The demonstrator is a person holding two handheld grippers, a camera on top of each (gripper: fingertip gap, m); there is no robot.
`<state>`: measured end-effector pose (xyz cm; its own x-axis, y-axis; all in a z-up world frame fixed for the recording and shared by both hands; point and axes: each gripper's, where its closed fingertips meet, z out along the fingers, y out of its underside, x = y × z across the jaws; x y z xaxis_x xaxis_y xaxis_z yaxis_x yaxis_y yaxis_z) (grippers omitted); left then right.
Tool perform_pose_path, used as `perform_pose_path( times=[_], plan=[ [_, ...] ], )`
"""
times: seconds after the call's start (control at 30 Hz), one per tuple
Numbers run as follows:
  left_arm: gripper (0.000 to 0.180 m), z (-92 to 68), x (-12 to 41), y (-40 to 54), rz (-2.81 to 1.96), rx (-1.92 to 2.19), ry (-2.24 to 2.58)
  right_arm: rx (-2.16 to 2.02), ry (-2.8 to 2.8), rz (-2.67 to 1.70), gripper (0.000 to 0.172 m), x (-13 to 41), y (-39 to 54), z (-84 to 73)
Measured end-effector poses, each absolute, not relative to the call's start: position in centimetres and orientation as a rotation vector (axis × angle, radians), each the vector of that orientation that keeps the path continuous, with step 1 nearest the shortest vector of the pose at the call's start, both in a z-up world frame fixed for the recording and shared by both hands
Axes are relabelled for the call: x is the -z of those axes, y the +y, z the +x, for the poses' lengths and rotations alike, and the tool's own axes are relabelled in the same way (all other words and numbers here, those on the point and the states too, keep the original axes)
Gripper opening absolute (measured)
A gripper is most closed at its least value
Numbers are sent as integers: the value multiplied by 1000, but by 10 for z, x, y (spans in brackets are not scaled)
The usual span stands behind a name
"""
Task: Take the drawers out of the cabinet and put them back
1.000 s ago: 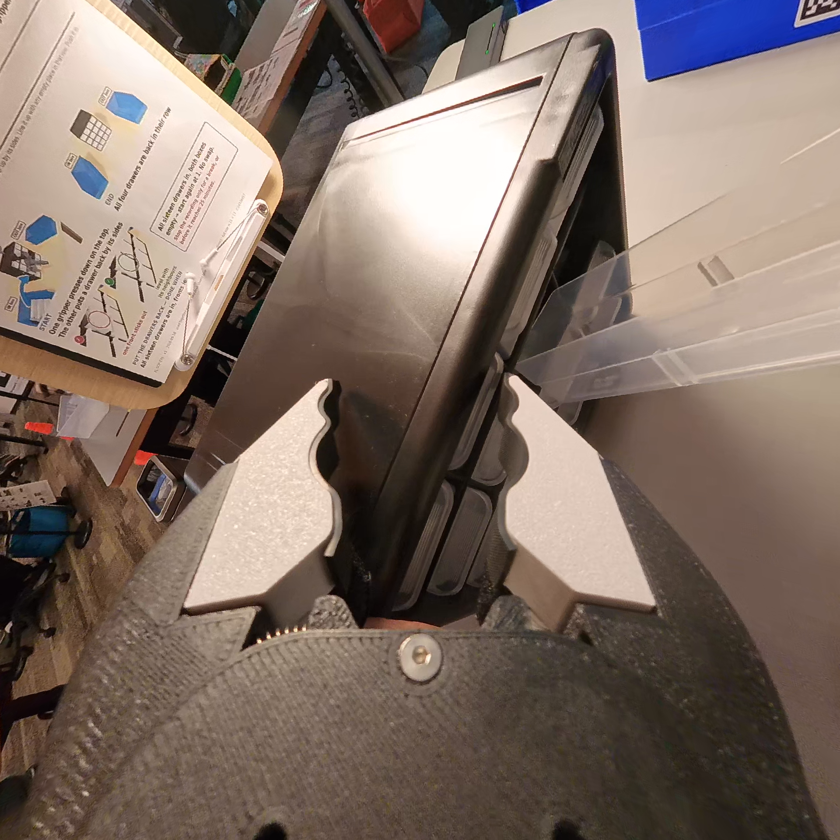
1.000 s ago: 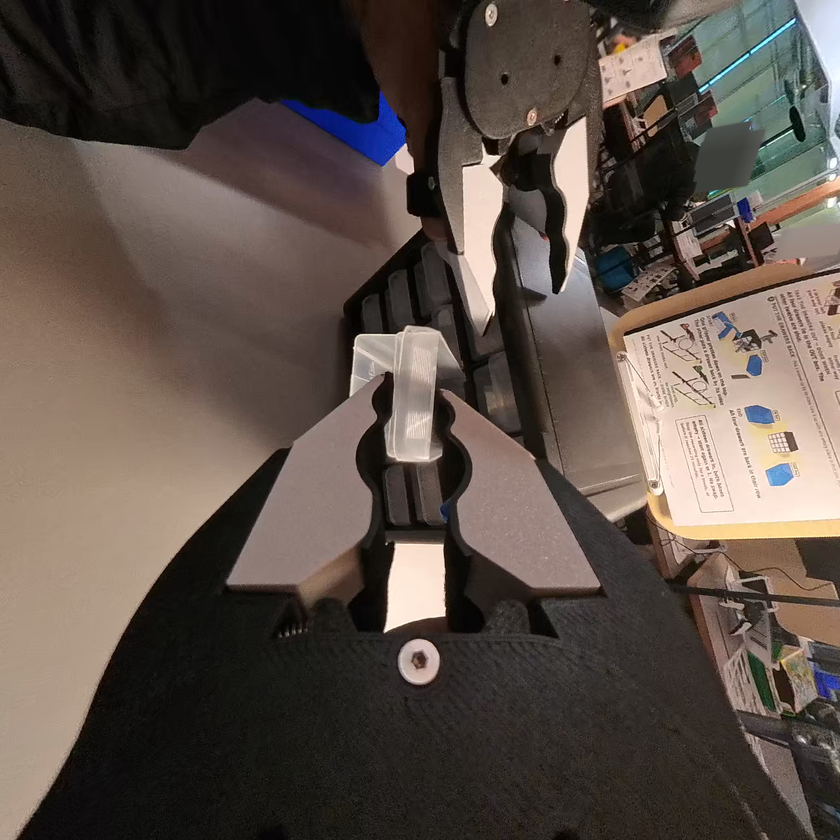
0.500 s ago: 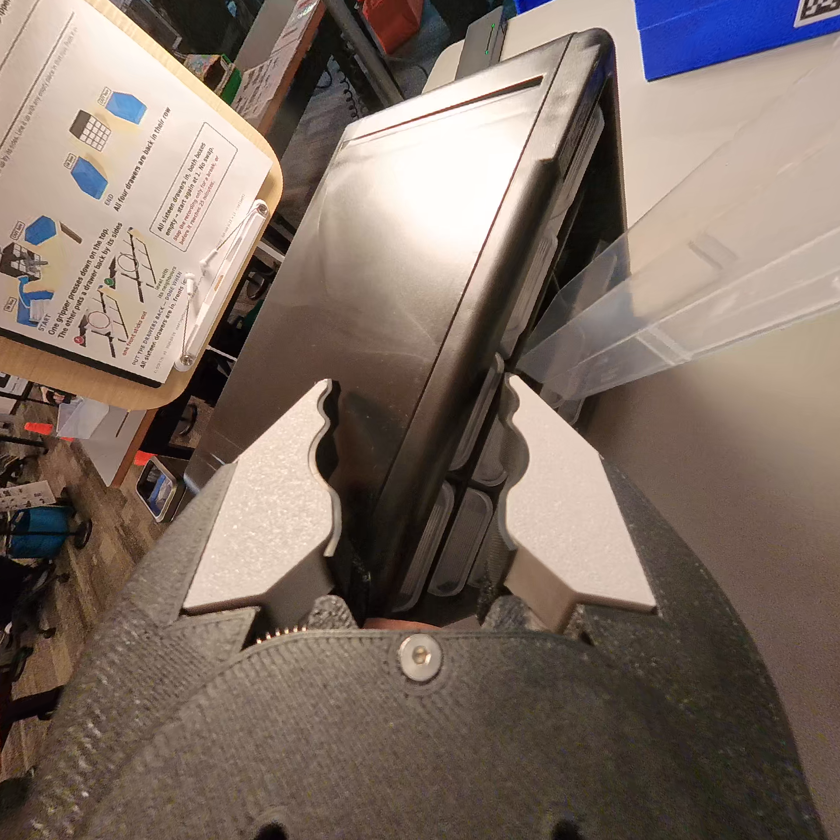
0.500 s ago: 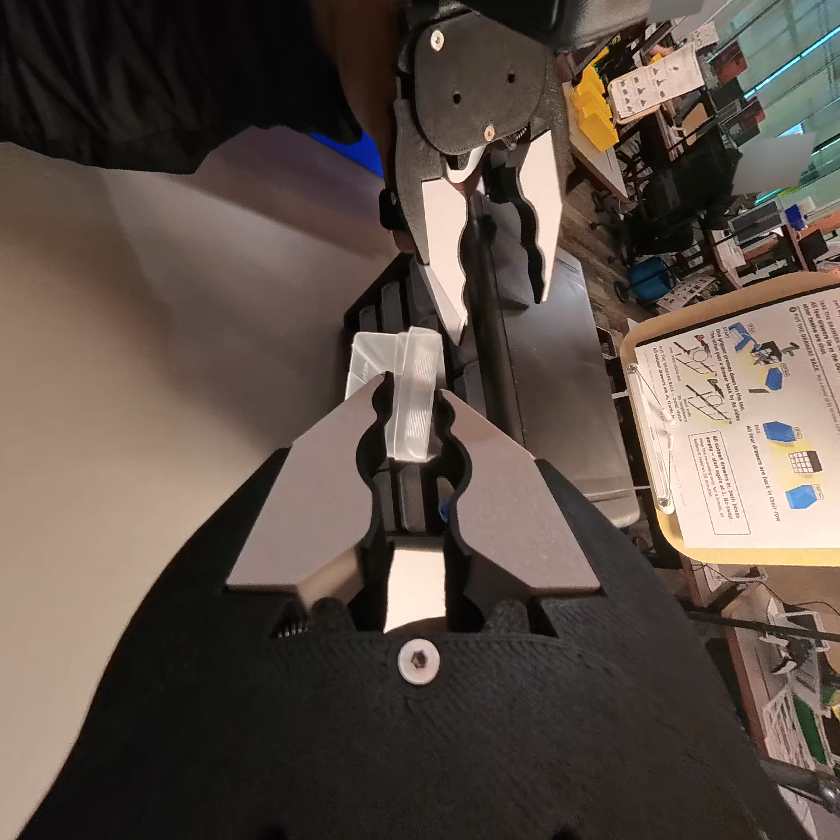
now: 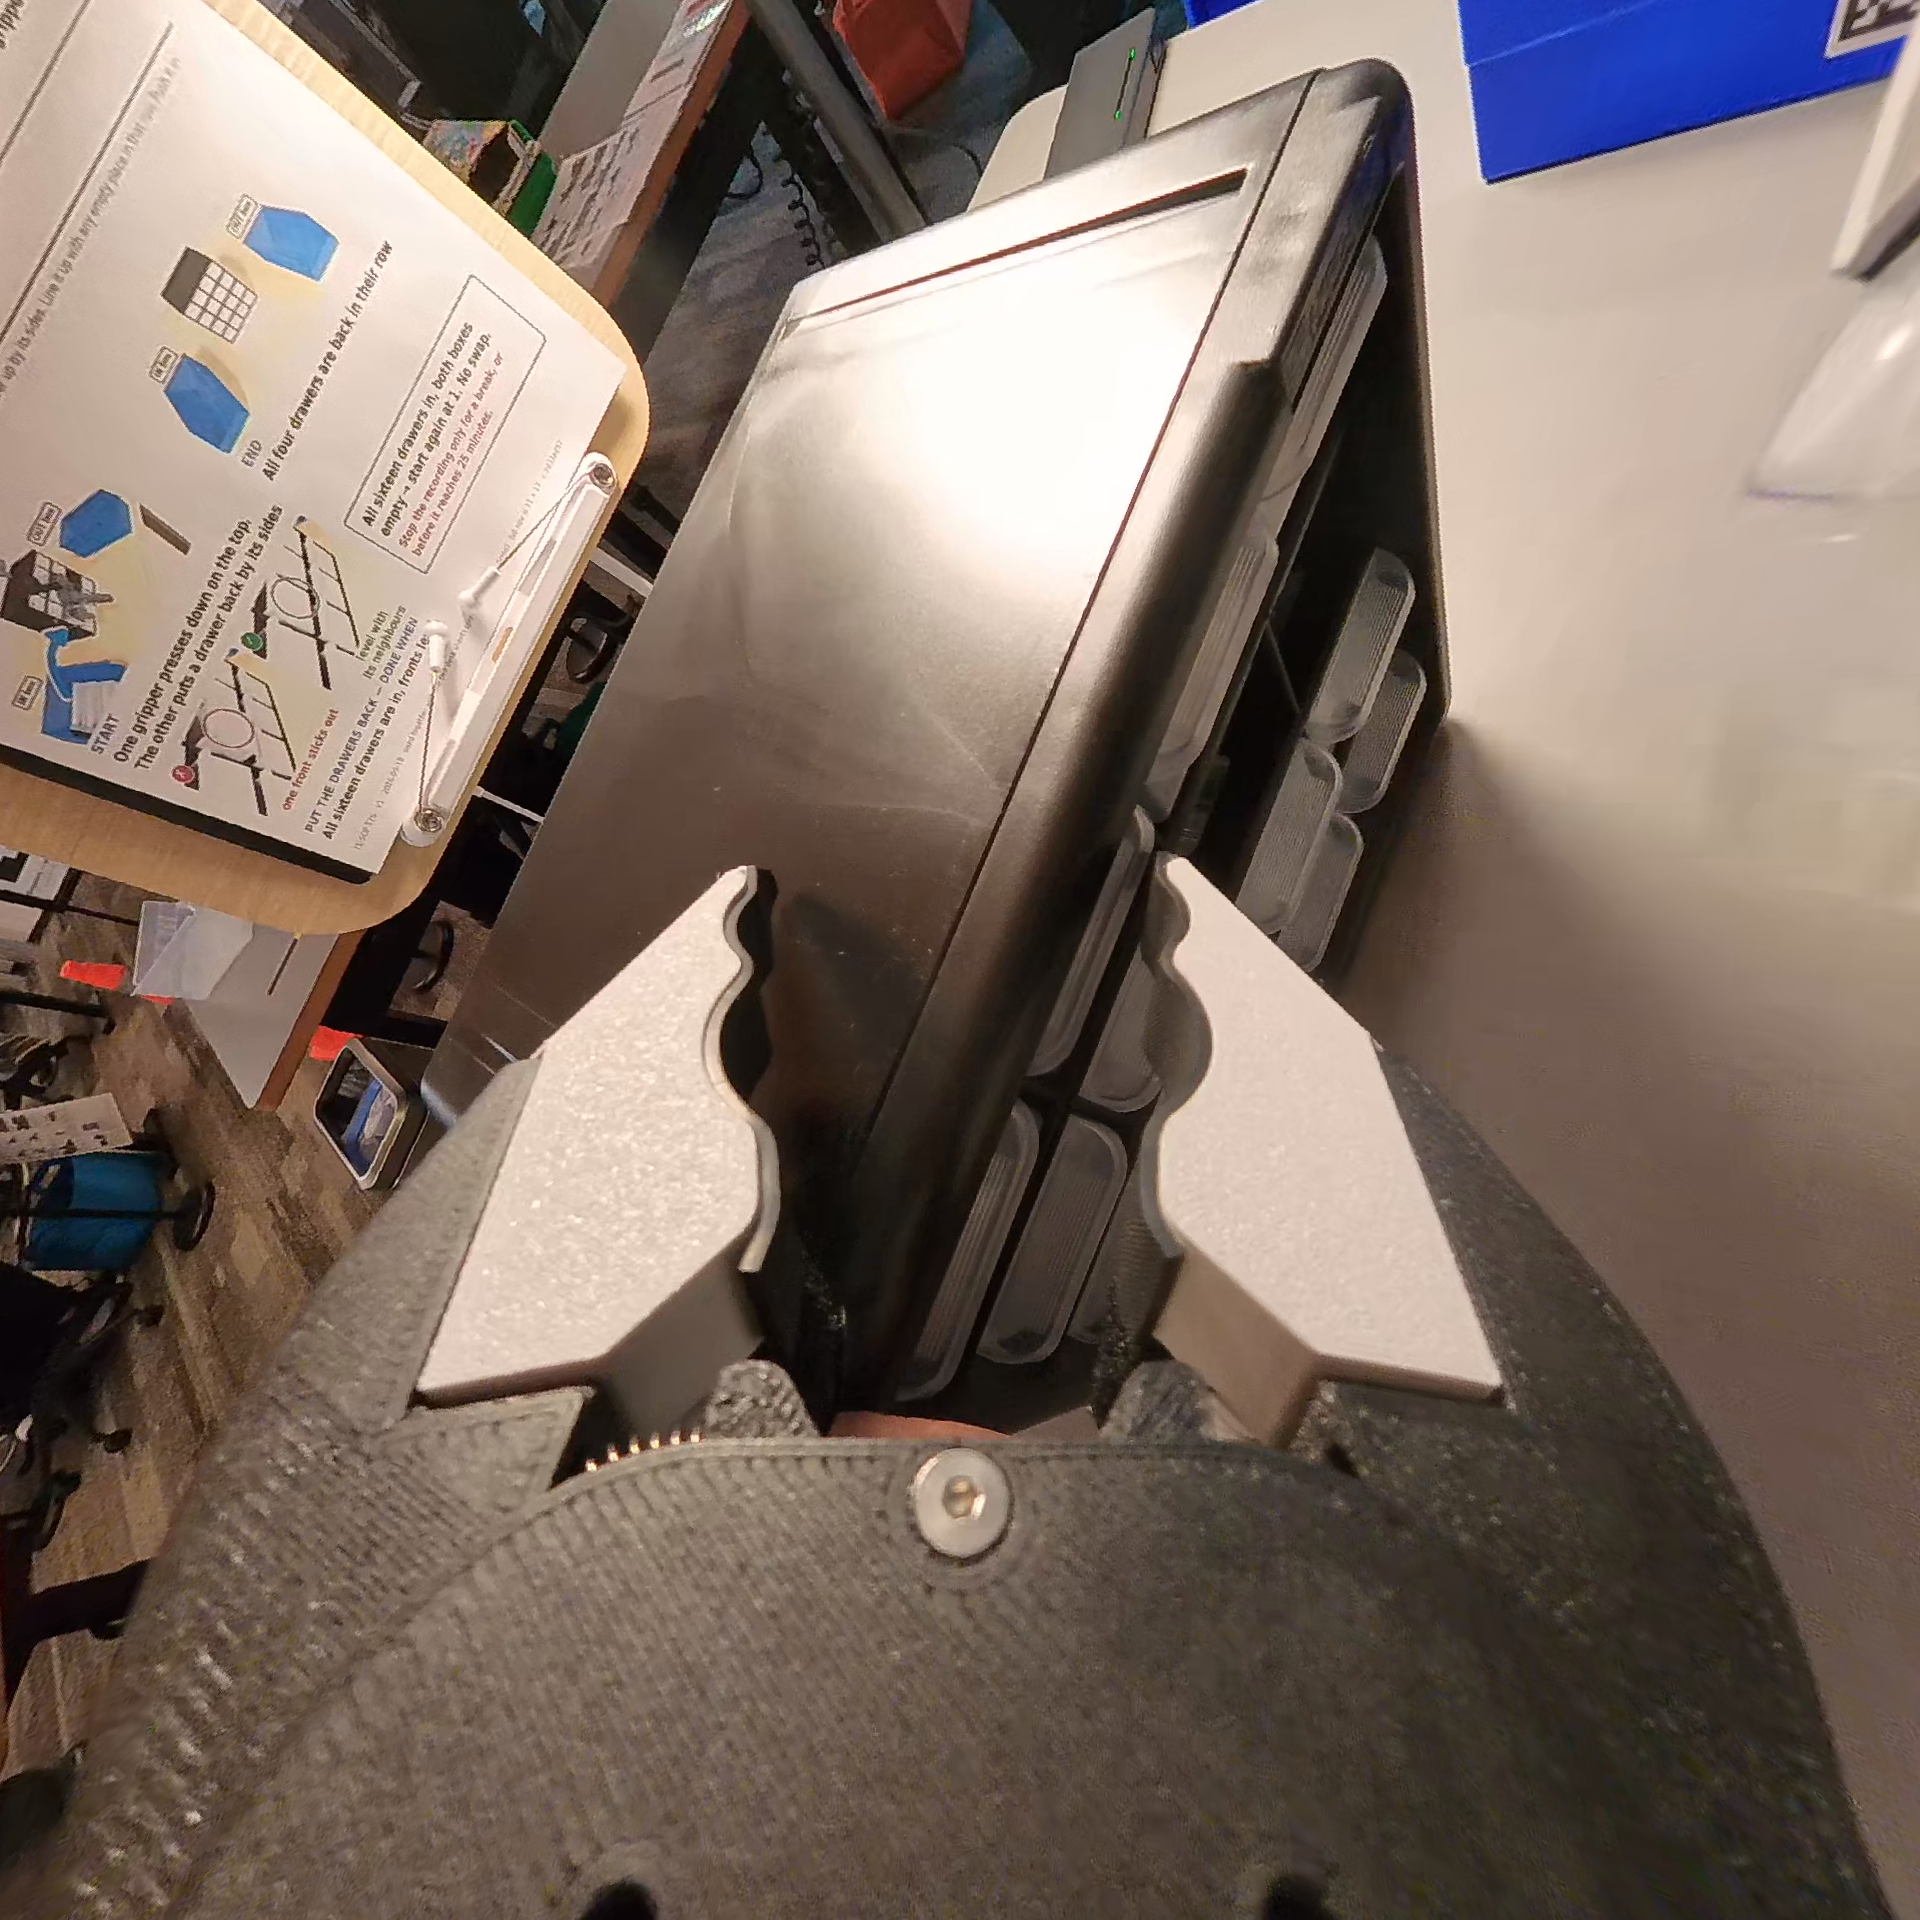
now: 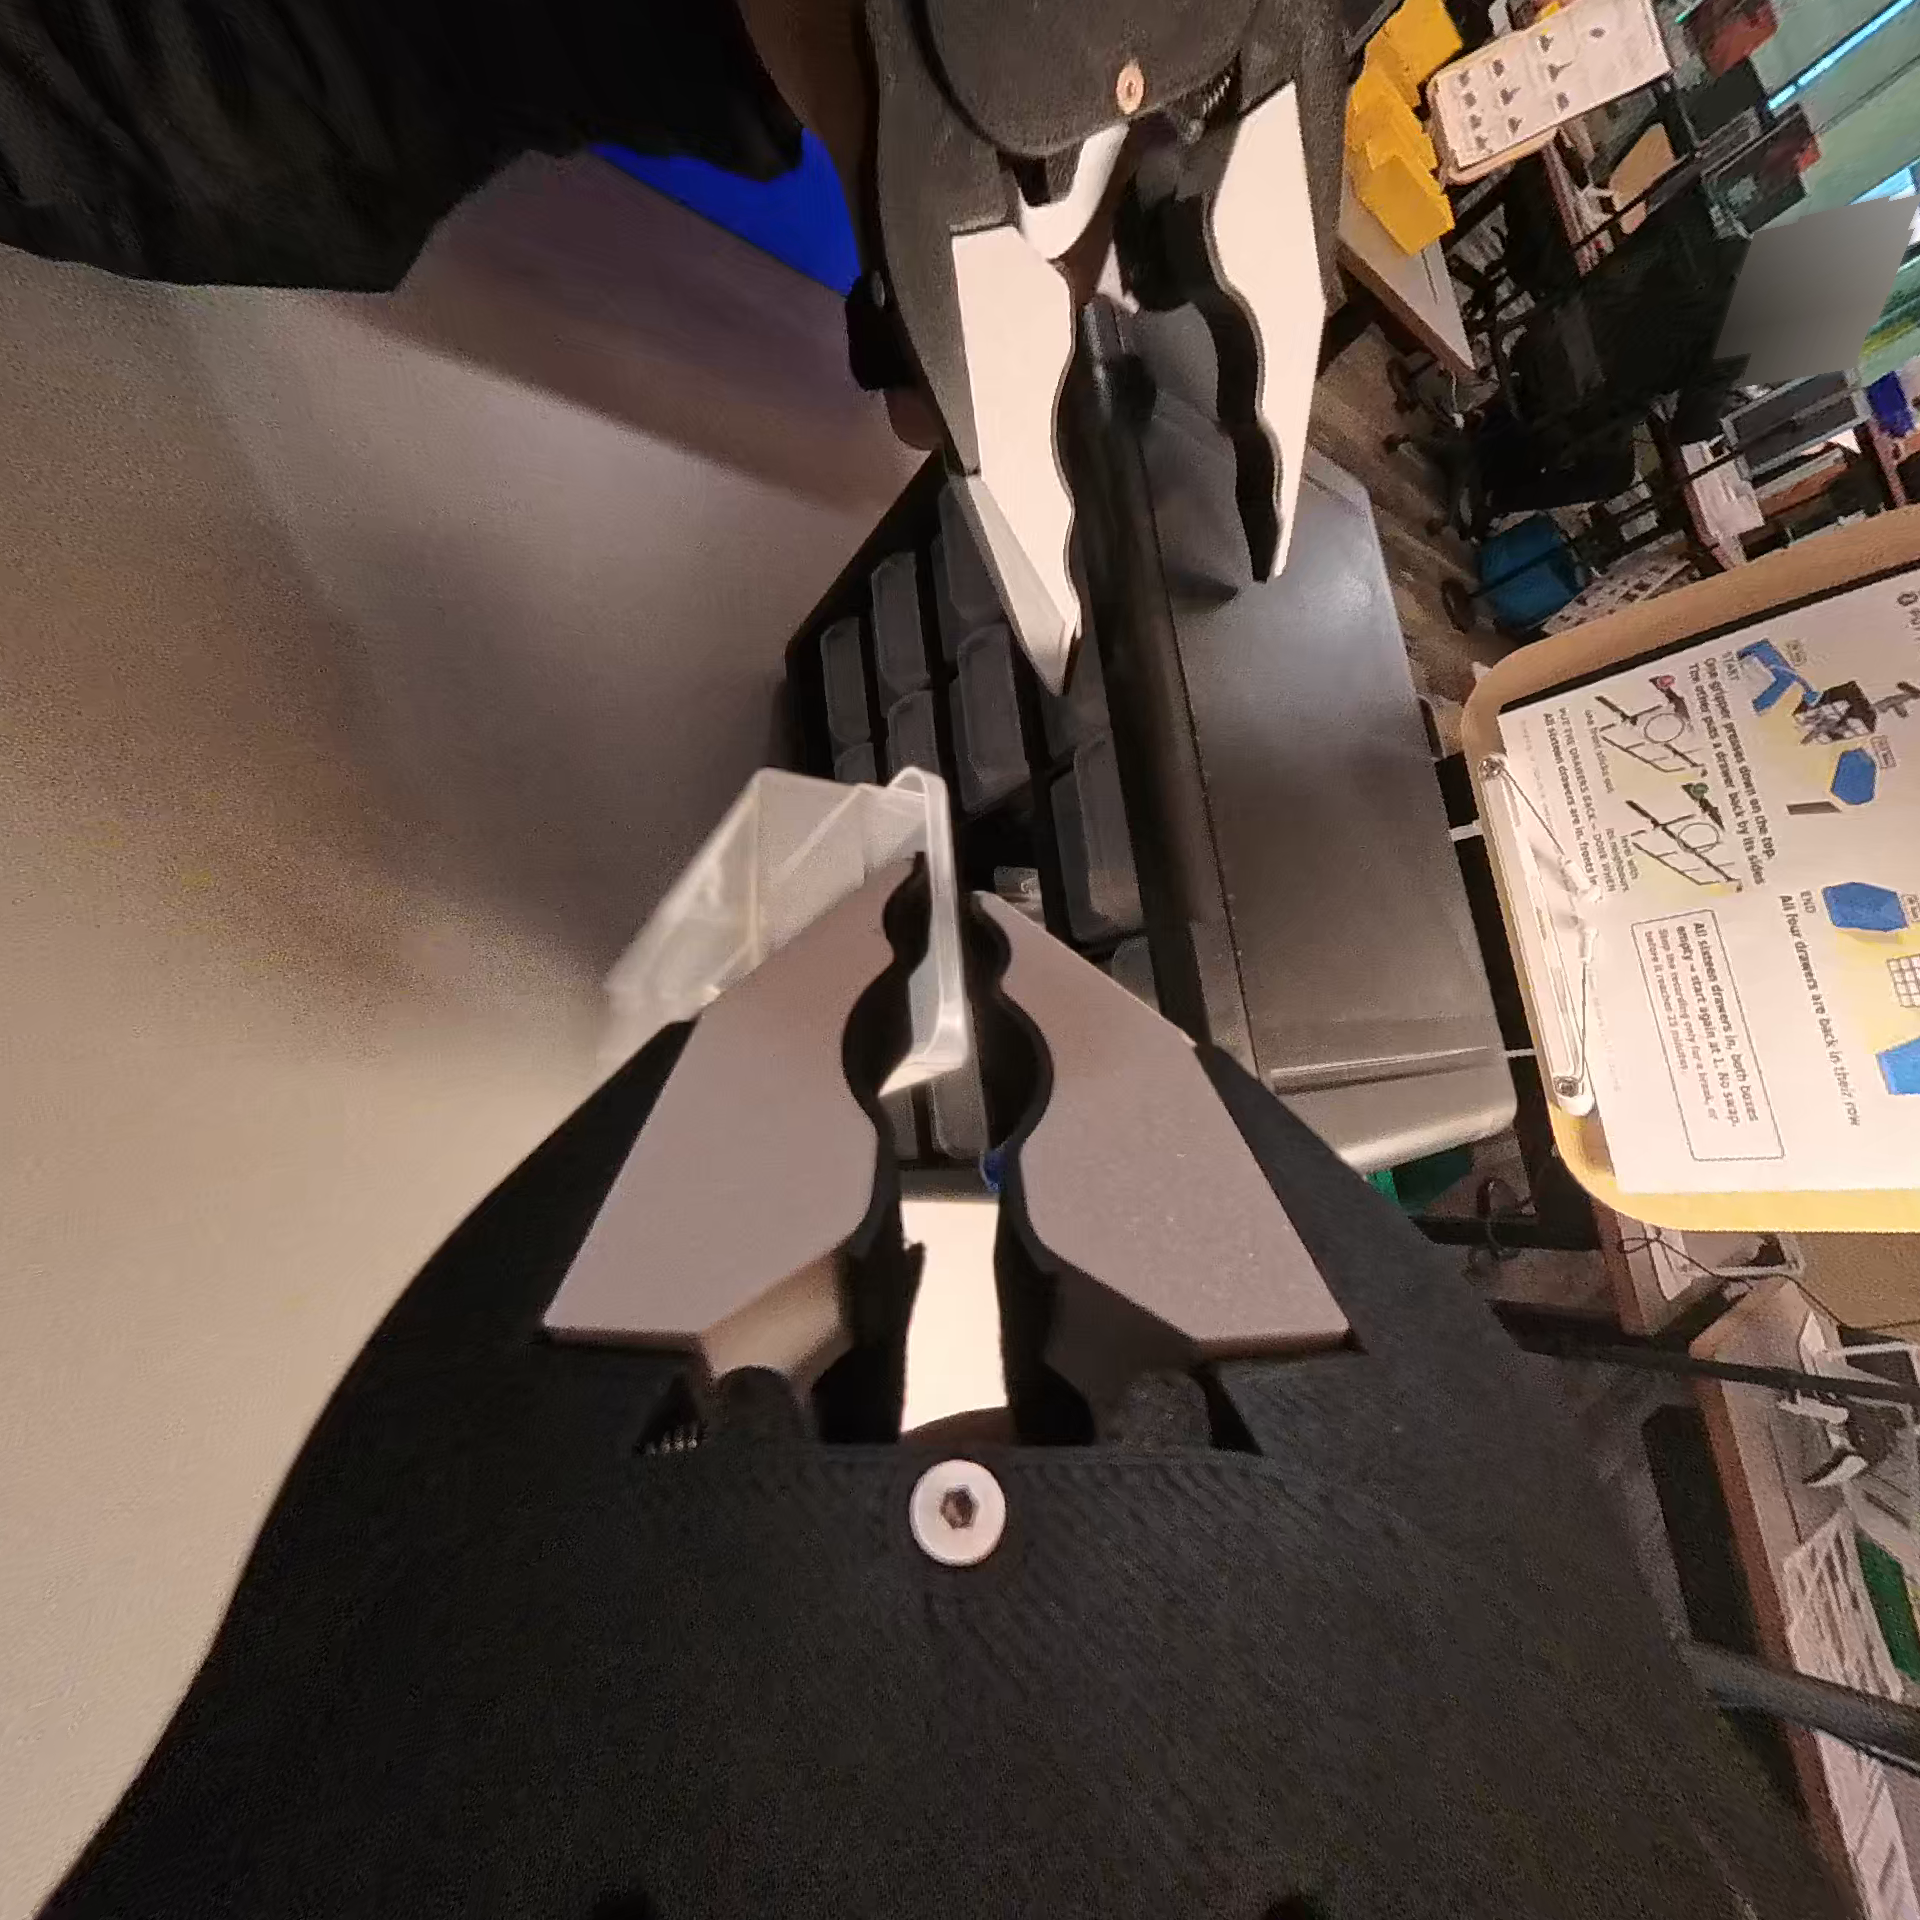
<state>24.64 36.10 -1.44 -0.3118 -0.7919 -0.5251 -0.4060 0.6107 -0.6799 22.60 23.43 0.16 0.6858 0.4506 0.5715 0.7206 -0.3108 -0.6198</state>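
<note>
The black cabinet (image 5: 935,520) stands on the grey table, with several clear drawers (image 5: 1340,790) in its front and dark empty slots between them. My left gripper (image 5: 956,883) is open and straddles the cabinet's top front edge, one finger over the top and one over the drawer fronts. It also shows in the right wrist view (image 6: 1164,613) over the cabinet (image 6: 1330,831). My right gripper (image 6: 948,883) is shut on the front lip of a clear drawer (image 6: 769,894). The drawer is out of the cabinet and angled to the left. It shows as a clear blur (image 5: 1839,405) at the right of the left wrist view.
A wooden board with an instruction sheet (image 5: 260,416) stands beside the cabinet and also shows in the right wrist view (image 6: 1714,883). A blue box (image 5: 1662,73) lies behind the cabinet. A person's dark sleeve (image 6: 312,104) is above the table (image 5: 1662,1143).
My right gripper has drawn the clear drawer clear of the cabinet and swung it sideways, and its fingers have closed tighter on the drawer's front. My left gripper has stayed on the cabinet.
</note>
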Motion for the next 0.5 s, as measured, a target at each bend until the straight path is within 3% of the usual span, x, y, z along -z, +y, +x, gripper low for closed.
perform_pose_path(
  times=[0.3, 0.5],
  plan=[
    [74, 247, 14, 361, -948, 542, 1937, 572, -685, -2044, 4, 12, 172, 273],
    [72, 247, 15, 361, -949, 540, 1937, 1026, -381, -2022, 4, -55, 77, 356]
  ],
)
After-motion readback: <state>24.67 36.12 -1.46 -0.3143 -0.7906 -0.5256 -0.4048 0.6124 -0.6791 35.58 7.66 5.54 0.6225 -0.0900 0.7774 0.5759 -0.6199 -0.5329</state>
